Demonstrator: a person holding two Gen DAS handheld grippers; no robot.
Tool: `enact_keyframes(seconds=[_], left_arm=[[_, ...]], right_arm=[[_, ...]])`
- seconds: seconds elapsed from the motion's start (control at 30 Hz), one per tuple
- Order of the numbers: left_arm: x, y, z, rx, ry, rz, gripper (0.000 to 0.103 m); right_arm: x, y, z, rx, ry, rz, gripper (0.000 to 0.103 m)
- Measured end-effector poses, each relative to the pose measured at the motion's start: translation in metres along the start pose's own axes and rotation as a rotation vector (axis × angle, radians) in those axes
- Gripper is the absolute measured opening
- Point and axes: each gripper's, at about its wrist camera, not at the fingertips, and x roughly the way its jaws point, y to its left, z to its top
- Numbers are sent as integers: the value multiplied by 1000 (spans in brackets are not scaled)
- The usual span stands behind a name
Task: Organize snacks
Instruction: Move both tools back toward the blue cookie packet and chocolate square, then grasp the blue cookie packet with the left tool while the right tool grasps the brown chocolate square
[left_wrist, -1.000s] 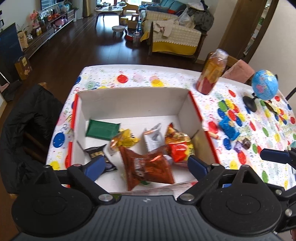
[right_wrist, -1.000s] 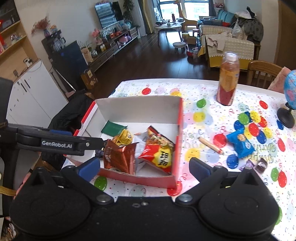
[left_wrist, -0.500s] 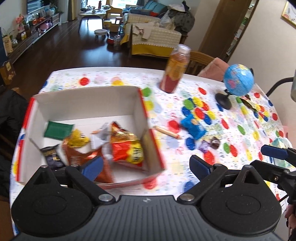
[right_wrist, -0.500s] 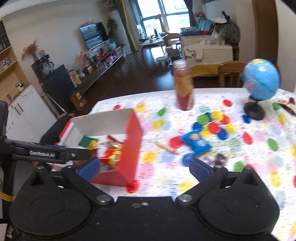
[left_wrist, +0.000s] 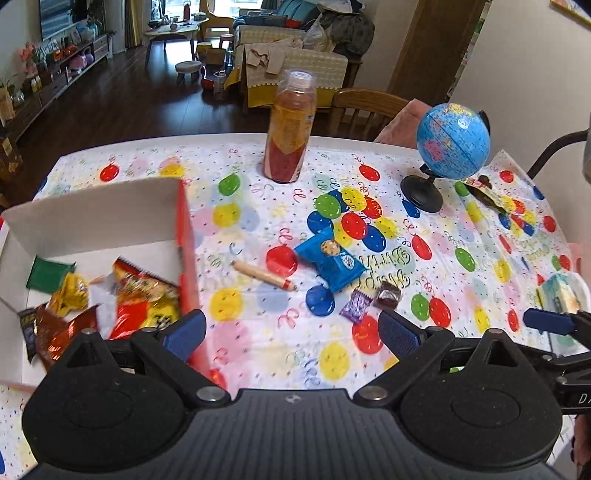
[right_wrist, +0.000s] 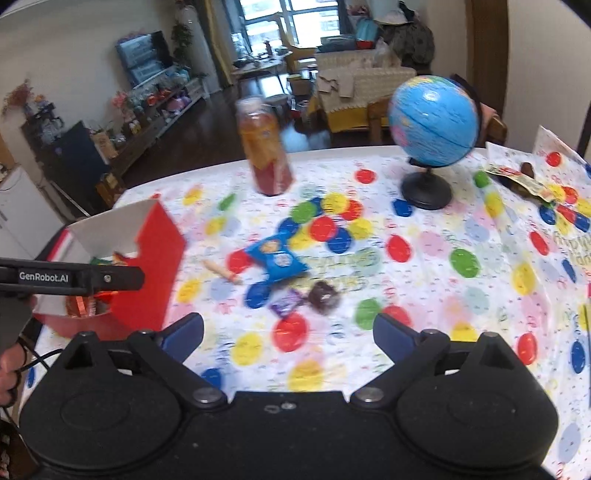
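At the left edge of the bench, the snack box (left_wrist: 96, 210) now sits off to the side of both views; a second ago the left gripper (left_wrist: 291, 328) hung over it. Both have swung toward the loose snacks mid-bench: blue cookie pack (left_wrist: 330, 258), sausage stick (left_wrist: 264, 275), two small candies (left_wrist: 371, 299). Left and right gripper (right_wrist: 288, 334) jaws gape, empty. The right view is motion-blurred; the box's near corner is cut off.

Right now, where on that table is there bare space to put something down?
Free cloth lies between the box and the bottle, and on the near side below the candies. It is crowded mid-table around the blue packet, the sausage stick and the globe.
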Motion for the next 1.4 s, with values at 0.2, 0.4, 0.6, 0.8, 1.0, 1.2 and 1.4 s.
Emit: enact_keyframes(seconds=[0.2,0.4,0.6,0.8,1.0,1.2,1.4], left_arm=[[41,-28,20,38,26,54,100],[84,-36,40,-16,101,96,100],[122,-37,57,-56,165,117,100],[159,-37,69,-102,245,98,100],[188,-38,77,-151,302,80,99],[210,-46,80,-167,360,67,99],[222,-42,79,-205,387,66,94]], right_arm=[[21,-25,11,-27,16,-8,93],[53,-33,18,-88,59,1,81],[82,-38,29,-148,100,43,79],[123,-41,33,-189,182,79,73],[155,-40,30,-200,255,129,61],[175,-44,31,-181,284,132,54],[182,-40,31,-202,288,134,50]])
